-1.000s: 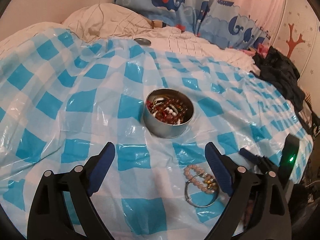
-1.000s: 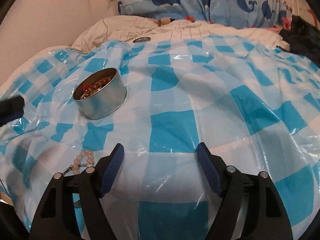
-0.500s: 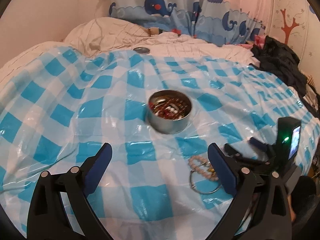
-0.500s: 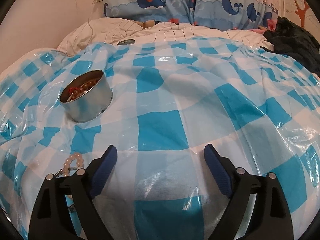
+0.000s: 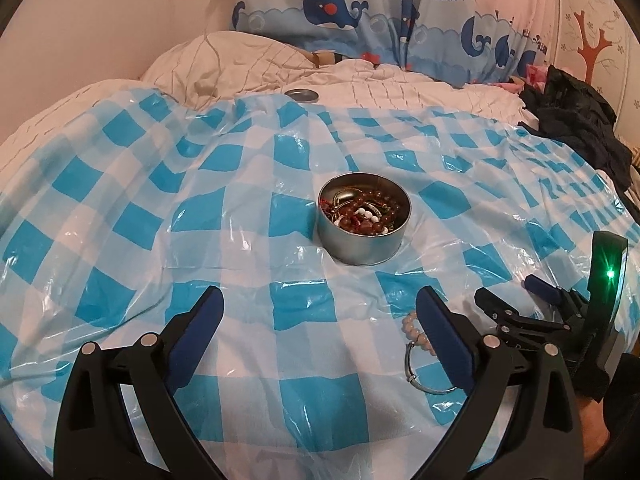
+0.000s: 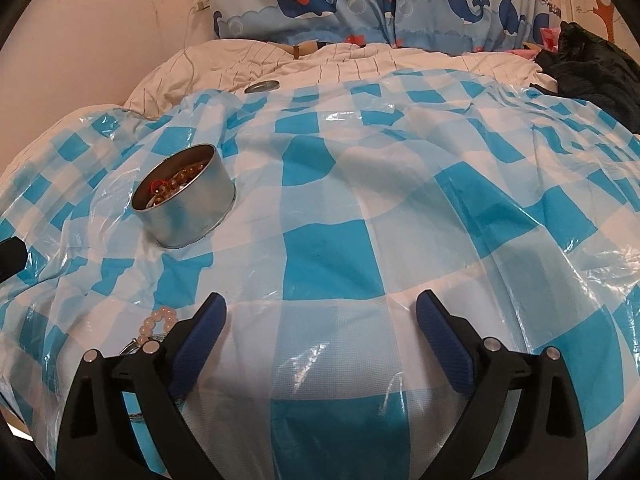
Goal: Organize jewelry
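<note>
Covering most of both views, a blue-and-white checked plastic sheet (image 5: pixel 224 216) lies over the bed (image 5: pixel 420 88); a whale-print curtain (image 5: pixel 360 8) runs along the top edge, with no readable writing or labels anywhere. Dark clothes (image 5: pixel 576 120) sit at the upper right. Both the left gripper (image 5: pixel 320 316) and the right gripper (image 6: pixel 320 316) hover at the bottom of their frames, blue fingers (image 6: pixel 202 332) spread wide, holding nothing. A round tin (image 5: pixel 364 236) at centre holds beaded jewelry. A pale bead bracelet (image 5: pixel 414 330) with a metal ring (image 5: pixel 420 376) lies on the sheet at lower right, partly behind the left gripper's finger. A small lid (image 5: pixel 302 95) rests near the top.
</note>
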Tool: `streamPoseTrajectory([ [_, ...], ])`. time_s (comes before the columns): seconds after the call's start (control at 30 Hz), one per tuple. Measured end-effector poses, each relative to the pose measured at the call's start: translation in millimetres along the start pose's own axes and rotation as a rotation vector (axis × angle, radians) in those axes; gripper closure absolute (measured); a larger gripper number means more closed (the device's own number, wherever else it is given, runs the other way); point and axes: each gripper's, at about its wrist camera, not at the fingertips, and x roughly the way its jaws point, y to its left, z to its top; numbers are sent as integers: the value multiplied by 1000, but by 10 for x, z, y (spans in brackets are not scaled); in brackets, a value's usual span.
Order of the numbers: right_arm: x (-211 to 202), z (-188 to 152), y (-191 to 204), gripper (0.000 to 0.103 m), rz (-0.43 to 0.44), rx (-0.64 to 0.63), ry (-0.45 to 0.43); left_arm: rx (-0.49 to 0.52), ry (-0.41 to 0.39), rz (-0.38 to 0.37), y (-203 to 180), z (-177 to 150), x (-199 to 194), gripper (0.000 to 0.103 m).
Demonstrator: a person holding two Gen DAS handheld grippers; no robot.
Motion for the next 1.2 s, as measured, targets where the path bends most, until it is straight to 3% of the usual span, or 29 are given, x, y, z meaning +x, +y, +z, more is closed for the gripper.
streamPoseTrajectory([
  [0.3,-3,-5,7,10,5,1,5,28,13,1,-56,0,42,9],
  [0.4,-67,-30,48,10,46,-4,37,19,28,-14,-27,-8,66,9],
  [0.53,-177,-175,374,10,108,-174,31,-5,25,1,65,0,56,9],
  [0.63,-173,-232,605,10,120,-289,44,-25,28,-33,106,-19,65,9],
  [0.83,-200,-280,702,10,190,-319,53,-18,44,-30,87,-36,108,9],
  [0.97,-198,-167,740,11,188,-313,29,-37,37,-38,102,-27,107,9],
  [1.1,-8,2,856,36,199,-385,104,-33,36,-61,83,-24,116,9],
  [1.2,212,19,994,43,238,-464,184,-48,37,-54,102,-13,130,9],
])
